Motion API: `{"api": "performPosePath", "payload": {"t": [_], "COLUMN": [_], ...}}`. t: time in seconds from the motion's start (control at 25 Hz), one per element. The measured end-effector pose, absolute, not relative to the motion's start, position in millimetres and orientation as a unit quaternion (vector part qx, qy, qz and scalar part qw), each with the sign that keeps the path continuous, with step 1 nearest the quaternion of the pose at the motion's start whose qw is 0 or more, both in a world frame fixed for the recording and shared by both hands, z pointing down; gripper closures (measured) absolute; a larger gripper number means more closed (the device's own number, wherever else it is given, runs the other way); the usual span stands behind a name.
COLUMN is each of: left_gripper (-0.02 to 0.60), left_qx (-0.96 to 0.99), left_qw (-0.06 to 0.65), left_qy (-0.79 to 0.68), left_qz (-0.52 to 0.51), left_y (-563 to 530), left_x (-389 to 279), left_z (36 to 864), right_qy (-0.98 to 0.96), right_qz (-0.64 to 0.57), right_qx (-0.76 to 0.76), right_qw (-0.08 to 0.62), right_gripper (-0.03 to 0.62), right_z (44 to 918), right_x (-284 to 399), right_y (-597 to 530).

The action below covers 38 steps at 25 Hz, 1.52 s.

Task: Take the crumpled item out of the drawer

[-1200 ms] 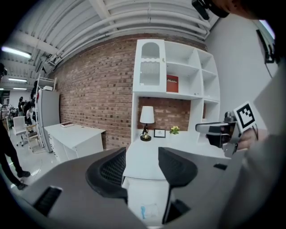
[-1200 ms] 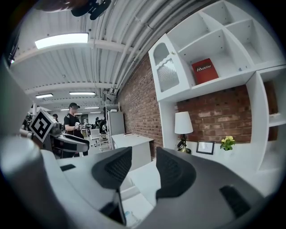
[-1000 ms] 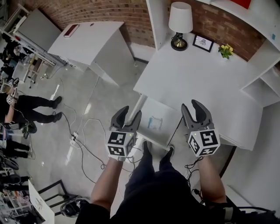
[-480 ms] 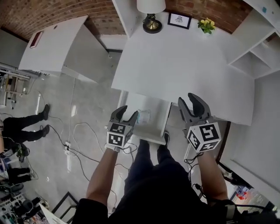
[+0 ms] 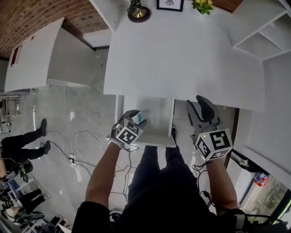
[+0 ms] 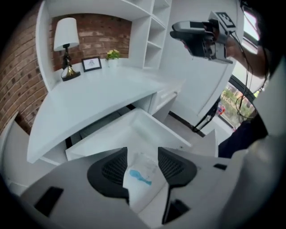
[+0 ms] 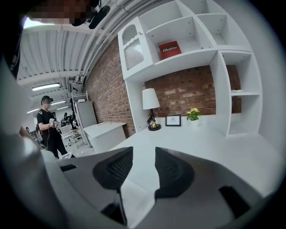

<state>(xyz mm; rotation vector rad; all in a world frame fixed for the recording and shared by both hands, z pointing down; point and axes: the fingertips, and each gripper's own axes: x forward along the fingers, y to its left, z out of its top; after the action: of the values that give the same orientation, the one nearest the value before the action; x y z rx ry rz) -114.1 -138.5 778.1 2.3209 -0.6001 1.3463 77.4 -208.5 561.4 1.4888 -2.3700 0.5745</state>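
Note:
The white drawer (image 5: 157,140) stands pulled out under the white desk (image 5: 182,54). In it lies the crumpled item (image 5: 145,112), a white packet with a blue print. My left gripper (image 5: 137,117) tips steeply down into the drawer, open. In the left gripper view the crumpled item (image 6: 142,175) shows in the gap of the left gripper (image 6: 142,154), on the floor of the drawer (image 6: 165,127), with no pad on it. My right gripper (image 5: 197,101) hovers to the drawer's right at the desk edge, open. Its jaws have just been closing a little, and the right gripper (image 7: 144,152) has nothing in it.
A lamp (image 5: 137,11), a picture frame (image 5: 169,3) and a small plant (image 5: 202,4) stand at the desk's back. White shelves (image 5: 259,32) rise at the right. A second white desk (image 5: 41,54) is at the left. Cables (image 5: 82,145) lie on the floor, and people (image 5: 22,141) stand at far left.
My left gripper has dropped and tipped downward into the drawer, over the crumpled item. My right gripper has sunk a little. The view has swung closer over the desk.

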Motion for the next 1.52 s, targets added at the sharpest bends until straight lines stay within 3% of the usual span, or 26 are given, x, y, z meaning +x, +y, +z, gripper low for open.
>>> {"api": "performPosePath", "payload": {"t": [0.68,0.84,1.08,1.52], "left_gripper": [0.396,0.433,0.528,0.534], "left_qx": [0.774,0.765,0.765,0.784], "left_qw": [0.144,0.144,0.164,0.201], "left_qy": [-0.043,-0.031,-0.061,-0.122], "left_qz": [0.615,0.627,0.62,0.574], "left_y": [-133,-134,-141,-148], "left_x": [-102,-104,-106,-118], "left_z": [929,947,944,898], "right_qy": [-0.772,-0.761,-0.756,-0.776], "right_qz": [0.253,0.261,0.264,0.243], "right_qx": [0.558,0.568,0.572,0.557], "right_qw": [0.166,0.174,0.175,0.166], "right_gripper": [0.451,0.454,0.462,0.471], "right_z": [640,651,651,627], "right_x": [122,130,131,106], "right_y": [-200,-197,-198,-204]}}
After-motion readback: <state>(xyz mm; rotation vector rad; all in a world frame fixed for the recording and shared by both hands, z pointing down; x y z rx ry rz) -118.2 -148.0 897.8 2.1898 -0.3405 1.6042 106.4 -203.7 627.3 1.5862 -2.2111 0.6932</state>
